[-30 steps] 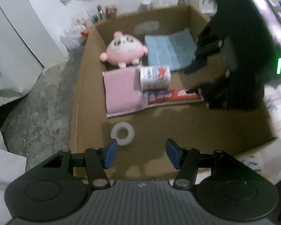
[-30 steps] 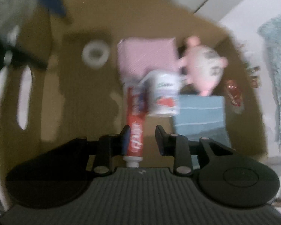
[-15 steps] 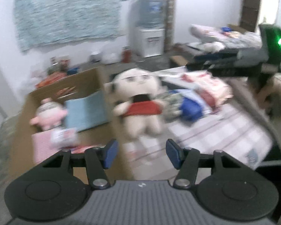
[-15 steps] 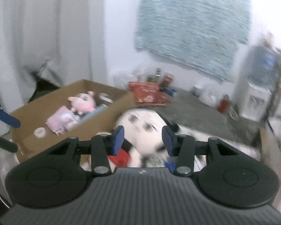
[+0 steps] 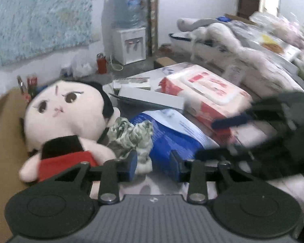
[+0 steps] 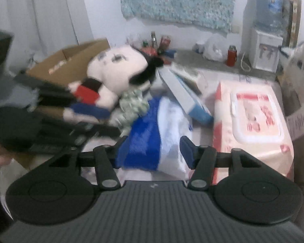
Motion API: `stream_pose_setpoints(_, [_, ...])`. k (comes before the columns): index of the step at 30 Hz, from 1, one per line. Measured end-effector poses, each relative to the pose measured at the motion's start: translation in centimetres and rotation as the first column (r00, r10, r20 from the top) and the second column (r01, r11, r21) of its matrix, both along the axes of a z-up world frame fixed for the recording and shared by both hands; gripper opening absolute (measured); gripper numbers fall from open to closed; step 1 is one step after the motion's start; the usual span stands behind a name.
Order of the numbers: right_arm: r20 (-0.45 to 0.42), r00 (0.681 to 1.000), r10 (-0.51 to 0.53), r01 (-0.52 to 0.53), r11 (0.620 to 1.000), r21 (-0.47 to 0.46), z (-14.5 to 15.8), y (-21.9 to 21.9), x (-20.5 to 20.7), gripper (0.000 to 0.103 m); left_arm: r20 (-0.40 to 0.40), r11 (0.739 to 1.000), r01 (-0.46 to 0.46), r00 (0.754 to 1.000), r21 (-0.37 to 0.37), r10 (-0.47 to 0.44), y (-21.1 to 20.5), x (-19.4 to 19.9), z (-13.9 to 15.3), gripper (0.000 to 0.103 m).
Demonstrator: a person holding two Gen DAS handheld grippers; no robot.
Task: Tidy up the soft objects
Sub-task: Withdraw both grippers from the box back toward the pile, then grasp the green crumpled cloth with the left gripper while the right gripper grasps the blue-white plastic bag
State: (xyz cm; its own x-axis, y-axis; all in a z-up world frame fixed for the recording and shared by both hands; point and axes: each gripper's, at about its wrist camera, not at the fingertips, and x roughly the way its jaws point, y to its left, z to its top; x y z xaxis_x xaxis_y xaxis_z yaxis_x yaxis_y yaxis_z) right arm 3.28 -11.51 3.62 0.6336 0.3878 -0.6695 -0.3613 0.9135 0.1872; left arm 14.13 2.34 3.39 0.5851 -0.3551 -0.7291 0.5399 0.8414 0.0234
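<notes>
A plush doll point(image 5: 66, 121) with black hair and a red outfit lies on the bed beside a crumpled green-white cloth point(image 5: 131, 135) and a blue-and-white soft pack point(image 5: 172, 139). My left gripper point(image 5: 154, 163) is closing. The cloth's lower end and the pack's corner sit between its jaws, and no pad visibly presses. In the right wrist view my right gripper point(image 6: 155, 151) is opening, its jaws standing either side of the blue-and-white pack point(image 6: 152, 137). The doll point(image 6: 119, 68) lies beyond it, with the blurred left gripper point(image 6: 99, 119) low on the left.
A red-and-white wipes pack point(image 6: 253, 121) lies right of the blue pack, and a flat white box point(image 5: 150, 97) sits behind it. The cardboard box point(image 6: 71, 60) stands beyond the doll. Heaped bedding point(image 5: 253, 50) fills the far right. A water dispenser point(image 5: 129, 46) stands by the wall.
Both grippers swung away from the cardboard box to the pile on the bed. The right one left the toothpaste tube in the box and widened. The left one's jaws narrowed.
</notes>
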Motion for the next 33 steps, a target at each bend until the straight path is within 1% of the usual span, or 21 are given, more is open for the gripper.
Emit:
stream_pose_setpoints(1, [-0.014, 1.000, -0.009, 0.009, 1.000, -0.008, -0.4, 0.2, 0.3, 0.055, -0.012, 1.000, -0.024, 1.000, -0.017, 0.023, -0.2, 0.9, -0.6, 0.039])
stream_pose_setpoints(2, [-0.020, 1.000, -0.007, 0.007, 1.000, 0.007, -0.4, 0.2, 0.5, 0.055, -0.023, 0.999, -0.047, 0.999, -0.027, 0.046, -0.2, 1.6, -0.9, 0.042])
stream_pose_setpoints(4, [-0.027, 1.000, 0.010, -0.009, 0.999, 0.051, -0.8, 0.4, 1.2, 0.061, -0.063, 0.995, -0.092, 0.994, -0.041, 0.089, -0.2, 3.1, -1.6, 0.041])
stream_pose_setpoints(5, [-0.025, 1.000, 0.010, -0.009, 0.999, 0.042, -0.8, 0.5, 1.4, 0.062, -0.081, 0.992, -0.109, 0.991, -0.058, 0.104, 0.0, 3.6, -1.9, 0.041])
stream_pose_setpoints(6, [-0.015, 1.000, 0.003, -0.002, 1.000, 0.009, -0.9, 0.9, 1.4, 0.065, -0.092, 0.990, -0.125, 0.989, -0.070, 0.119, 0.1, 4.0, -2.0, 0.041])
stream_pose_setpoints(7, [-0.009, 1.000, 0.001, -0.001, 1.000, -0.017, -0.9, 1.1, 1.4, 0.071, -0.100, 0.988, -0.134, 0.987, -0.076, 0.127, 0.1, 4.3, -2.1, 0.041])
stream_pose_setpoints(8, [-0.013, 1.000, 0.005, -0.006, 1.000, -0.026, -1.1, 1.2, 1.6, 0.072, -0.094, 0.987, -0.144, 0.986, -0.073, 0.137, 0.0, 4.5, -2.2, 0.039])
stream_pose_setpoints(10, [-0.028, 1.000, 0.009, -0.009, 1.000, -0.021, -1.4, 1.4, 1.5, 0.074, -0.066, 0.984, -0.170, 0.984, -0.060, 0.166, -0.3, 4.4, -1.9, 0.040])
stream_pose_setpoints(12, [-0.031, 0.999, 0.015, -0.016, 1.000, -0.022, -1.5, 1.6, 1.6, 0.077, -0.061, 0.986, -0.160, 0.986, -0.047, 0.157, -0.4, 4.3, -2.1, 0.039])
stream_pose_setpoints(14, [-0.037, 0.999, 0.020, -0.021, 0.999, -0.031, -1.7, 2.1, 1.9, 0.080, -0.077, 0.983, -0.170, 0.983, -0.071, 0.165, -0.2, 4.6, -2.2, 0.038])
stream_pose_setpoints(15, [-0.042, 0.999, 0.023, -0.024, 0.999, -0.039, -1.9, 2.4, 2.1, 0.081, -0.094, 0.977, -0.186, 0.980, -0.103, 0.176, 0.1, 4.8, -2.4, 0.034])
stream_pose_setpoints(16, [-0.046, 0.999, 0.028, -0.030, 0.999, -0.045, -2.1, 2.7, 2.4, 0.084, -0.116, 0.967, -0.209, 0.974, -0.147, 0.193, 0.4, 5.0, -2.5, 0.030])
stream_pose_setpoints(17, [-0.050, 0.998, 0.034, -0.036, 0.998, -0.048, -2.3, 2.9, 2.5, 0.087, -0.134, 0.957, -0.229, 0.969, -0.177, 0.207, 0.8, 5.2, -2.6, 0.021])
stream_pose_setpoints(18, [-0.049, 0.998, 0.036, -0.039, 0.998, -0.059, -2.5, 3.2, 2.7, 0.089, -0.147, 0.949, -0.244, 0.965, -0.199, 0.217, 1.0, 5.4, -2.8, 0.015])
stream_pose_setpoints(19, [-0.047, 0.998, 0.035, -0.038, 0.997, -0.067, -2.6, 3.4, 2.9, 0.089, -0.148, 0.945, -0.252, 0.963, -0.209, 0.224, 1.2, 5.5, -2.9, 0.012])
stream_pose_setpoints(20, [-0.047, 0.998, 0.031, -0.034, 0.997, -0.074, -2.7, 3.6, 3.1, 0.089, -0.150, 0.944, -0.253, 0.963, -0.211, 0.225, 1.3, 5.5, -2.9, 0.012])
stream_pose_setpoints(22, [-0.054, 0.998, 0.028, -0.032, 0.997, -0.070, -2.9, 3.9, 3.7, 0.089, -0.130, 0.946, -0.261, 0.962, -0.191, 0.239, 1.4, 5.2, -2.7, 0.011])
stream_pose_setpoints(25, [-0.069, 0.998, 0.011, -0.016, 0.998, -0.065, -3.2, 3.9, 4.3, 0.089, -0.117, 0.949, -0.251, 0.966, -0.191, 0.232, 1.7, 4.4, -2.0, 0.011])
stream_pose_setpoints(33, [-0.057, 0.998, -0.003, 0.000, 0.999, -0.053, -3.3, 3.9, 4.8, 0.089, -0.048, 0.955, -0.217, 0.976, -0.203, 0.212, 2.3, 1.4, 1.0, 0.011])
